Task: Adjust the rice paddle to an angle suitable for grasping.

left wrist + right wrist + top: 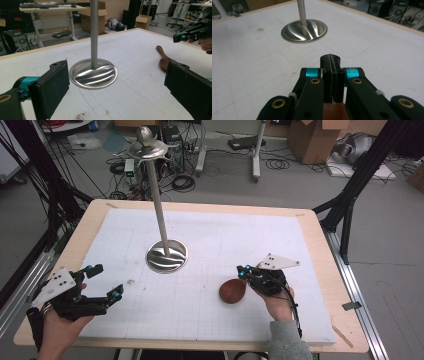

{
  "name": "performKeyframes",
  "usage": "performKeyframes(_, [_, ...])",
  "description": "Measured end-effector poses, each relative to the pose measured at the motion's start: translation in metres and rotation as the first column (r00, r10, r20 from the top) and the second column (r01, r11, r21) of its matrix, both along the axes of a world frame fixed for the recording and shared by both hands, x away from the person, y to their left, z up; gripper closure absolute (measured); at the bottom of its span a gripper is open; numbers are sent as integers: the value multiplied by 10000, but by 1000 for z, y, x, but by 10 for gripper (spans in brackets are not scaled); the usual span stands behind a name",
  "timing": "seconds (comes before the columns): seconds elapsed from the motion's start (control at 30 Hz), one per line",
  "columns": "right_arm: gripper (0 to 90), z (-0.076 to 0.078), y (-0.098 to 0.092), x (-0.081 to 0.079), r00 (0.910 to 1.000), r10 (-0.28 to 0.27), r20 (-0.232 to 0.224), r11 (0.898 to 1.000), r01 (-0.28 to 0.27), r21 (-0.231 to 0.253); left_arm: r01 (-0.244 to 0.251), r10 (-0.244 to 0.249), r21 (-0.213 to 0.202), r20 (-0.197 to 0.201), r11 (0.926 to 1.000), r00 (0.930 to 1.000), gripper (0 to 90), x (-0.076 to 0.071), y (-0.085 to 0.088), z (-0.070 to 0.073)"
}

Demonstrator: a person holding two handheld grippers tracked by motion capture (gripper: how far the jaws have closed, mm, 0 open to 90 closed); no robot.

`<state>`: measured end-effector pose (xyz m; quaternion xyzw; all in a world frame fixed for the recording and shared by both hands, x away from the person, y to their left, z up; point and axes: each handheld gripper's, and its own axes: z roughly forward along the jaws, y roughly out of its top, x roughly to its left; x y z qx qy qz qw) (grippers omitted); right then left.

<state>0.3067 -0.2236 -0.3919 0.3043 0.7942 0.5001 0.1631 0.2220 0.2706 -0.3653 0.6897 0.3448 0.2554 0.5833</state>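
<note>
At the left, the left gripper is held low over the bench, its fingers spread wide with nothing between them. Ahead of those fingers, slightly to their right, the round base of a steel stand rests on the white gridded mat, and a slim pole rises from it to a small dish and a knob at the top. A little debris is seen on the mat just in front of the left fingers.

Further right, a wooden spoon lies on the mat, its bowl pointing toward the left gripper. The right gripper is at the spoon's handle end; its fingers are pressed together, and brown wood is seen directly beneath them in the right gripper view. Whether the handle is actually pinched or merely lies under the closed fingers cannot be told.

If the spoon is lifted from the very end of its handle, the heavier bowl could be expected to droop or twist out of a narrow grip. The tall stand looks top-heavy, and it could be tipped if the pole is brushed by either gripper or swept by the spoon.
</note>
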Motion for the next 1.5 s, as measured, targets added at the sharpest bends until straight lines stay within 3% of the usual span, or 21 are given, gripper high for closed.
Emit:
performKeyframes(0.27, [895, -17, 16, 13, 9988, 5, -494, 9968, -44, -797, -64, 65, 94, -68, 9999, 10000, 65, -5, 4, -2])
performKeyframes(0.73, [895, -33, 34, 26, 9948, -58, -1019, 9898, -88, -1421, -273, 274, 146, -79, 9995, 9996, 65, -14, 11, -3])
performKeyframes(1.13, [896, -43, 46, 34, 9919, -108, -1262, 9795, -148, -2008, -449, 452, 202, -147, 9988, 9989, 65, -22, 17, -5])
performKeyframes(1.5, [897, -43, 56, 37, 9897, -343, -1391, 9701, -5, -2428, -696, 698, 161, -129, 9974, 9975, 65, -27, 25, -5])
